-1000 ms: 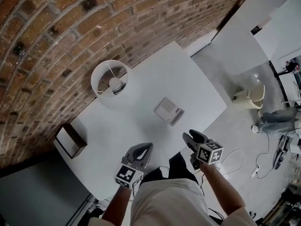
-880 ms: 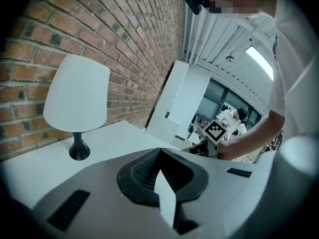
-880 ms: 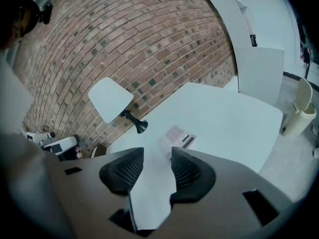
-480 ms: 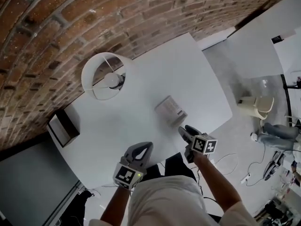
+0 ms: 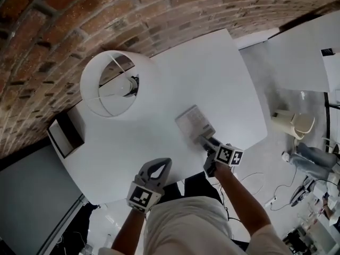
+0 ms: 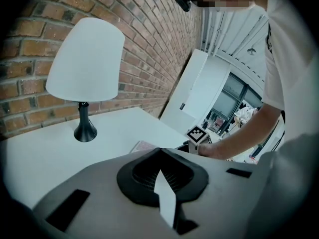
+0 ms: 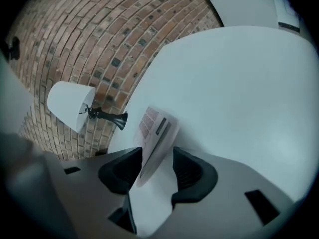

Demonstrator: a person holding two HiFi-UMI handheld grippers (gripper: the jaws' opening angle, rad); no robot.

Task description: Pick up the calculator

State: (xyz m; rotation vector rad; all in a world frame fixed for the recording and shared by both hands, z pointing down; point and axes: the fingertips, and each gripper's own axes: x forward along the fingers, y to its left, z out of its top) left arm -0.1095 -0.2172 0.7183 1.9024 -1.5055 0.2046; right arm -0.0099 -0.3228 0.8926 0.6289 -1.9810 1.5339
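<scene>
The calculator (image 5: 192, 122), flat, pale grey with rows of keys, lies on the white table (image 5: 212, 73) toward its front right. My right gripper (image 5: 203, 141) is at the calculator's near end. In the right gripper view the calculator (image 7: 155, 131) reaches in between the jaws of that gripper (image 7: 157, 156), which are opening; a gap shows beside the right pad. My left gripper (image 5: 162, 163) hangs shut over the table's front edge, left of the calculator. Its tips (image 6: 159, 149) meet with nothing between them, and the calculator (image 6: 144, 146) lies just beyond.
A table lamp (image 5: 114, 84) with a white shade stands at the back left against the brick wall (image 5: 64, 15). A dark open box (image 5: 66, 134) sits at the table's left end. The table's right edge drops to a floor with a pale chair (image 5: 295, 122) and cables.
My right gripper has come down and forward from off the table's front edge to the calculator's near end, its jaws now around it. The left gripper sank a little.
</scene>
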